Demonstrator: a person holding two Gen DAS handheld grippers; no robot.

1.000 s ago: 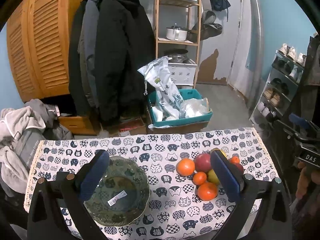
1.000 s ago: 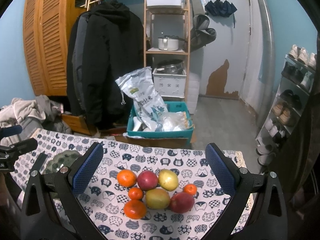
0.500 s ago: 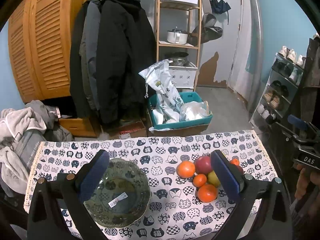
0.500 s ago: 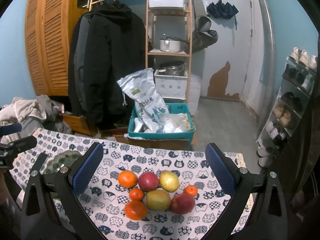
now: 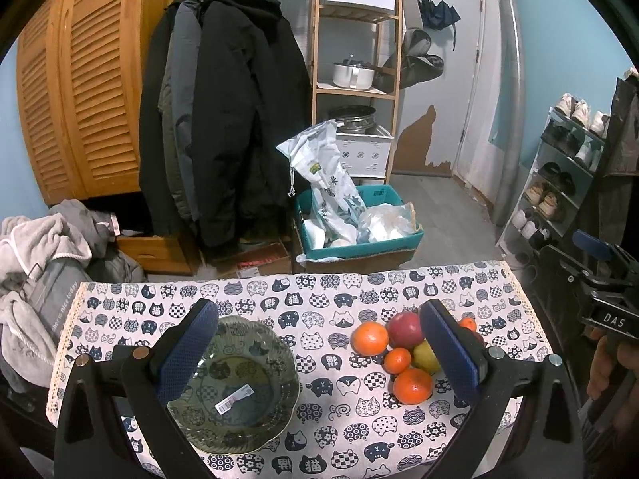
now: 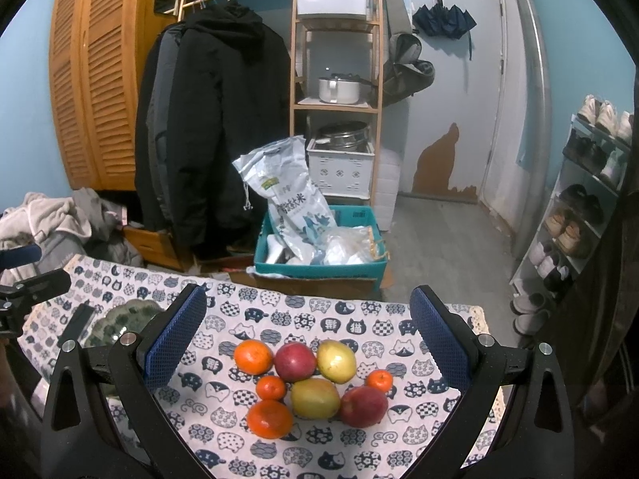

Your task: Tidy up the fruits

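**Right wrist view: fruit pile sitting on the cat tablecloth**

Right wrist camera looks past the table to a teal crate (image 6: 319,267) with a rice bag (image 6: 287,195), black coats (image 6: 211,127) and a wooden shelf (image 6: 337,99). Nothing blocks the fruit (image 6: 315,383): oranges, red apples and yellow ones bunched tight, touching, on the tablecloth (image 6: 359,455). The right gripper (image 6: 307,339) hangs over them, jaws spread wide, empty. The left gripper (image 5: 319,351) is wide apart too, above a green glass plate (image 5: 275,411) just beside the pile.
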